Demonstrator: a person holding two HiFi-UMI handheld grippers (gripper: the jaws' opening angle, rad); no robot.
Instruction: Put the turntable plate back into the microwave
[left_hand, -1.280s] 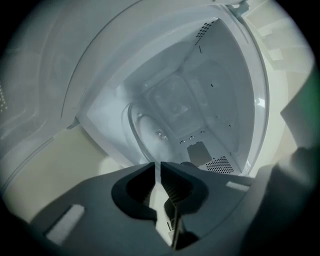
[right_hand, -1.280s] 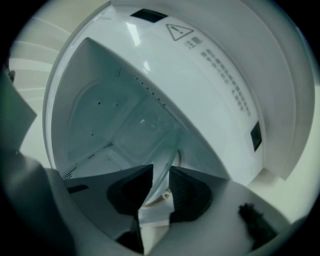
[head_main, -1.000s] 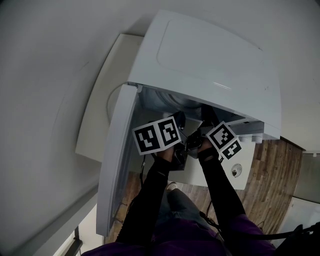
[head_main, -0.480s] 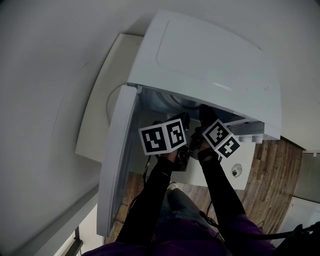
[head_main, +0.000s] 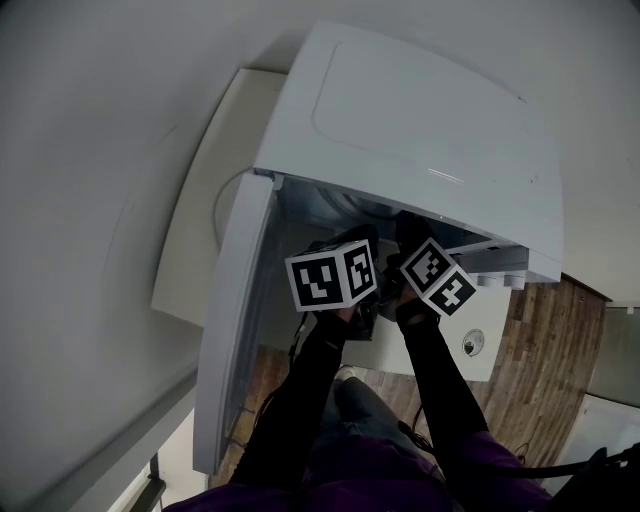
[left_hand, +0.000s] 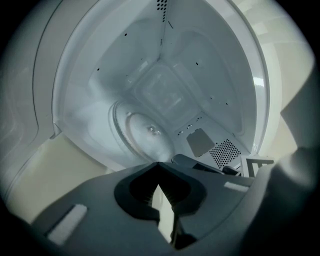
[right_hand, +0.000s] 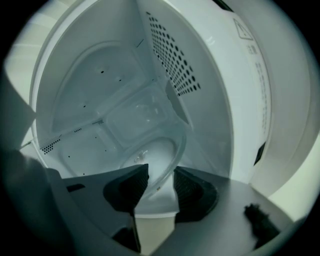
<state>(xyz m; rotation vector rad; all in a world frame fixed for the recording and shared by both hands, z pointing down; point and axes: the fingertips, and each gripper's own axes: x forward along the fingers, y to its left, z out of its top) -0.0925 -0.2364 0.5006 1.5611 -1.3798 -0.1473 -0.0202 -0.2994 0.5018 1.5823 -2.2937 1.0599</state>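
"Inside the microwave (head_main: 420, 130), at the middle of the cavity floor, we have the turntable plate (left_hand: 147, 131) lying flat. Are we done with it?"

"Nearly, we judge. Our right claw (right_hand: 161, 172) has just been opening. Its jaws stand apart at six o'clock of the right gripper view, with the plate's near rim between them, and the pads do not press on the glass. Our left claw (left_hand: 159, 163) is closed on nothing at six o'clock of the left gripper view, with the plate just beyond its tips toward twelve."

"How do we let go well?"

"We want both pads clear of the rim before we draw back. Then we should pull straight out along the floor, so no pad catches the edge and lifts or drags the glass. We cannot tell from these views whether the plate sits true on its hub, so we think a light turn with the closed left claw would check that."

"What could spoil it?"

"Glass probably slides easily on that smooth floor, and both hands share one narrow opening. The open door (head_main: 235, 330) hangs at eight o'clock of the head view, so we would back out one claw at a time."
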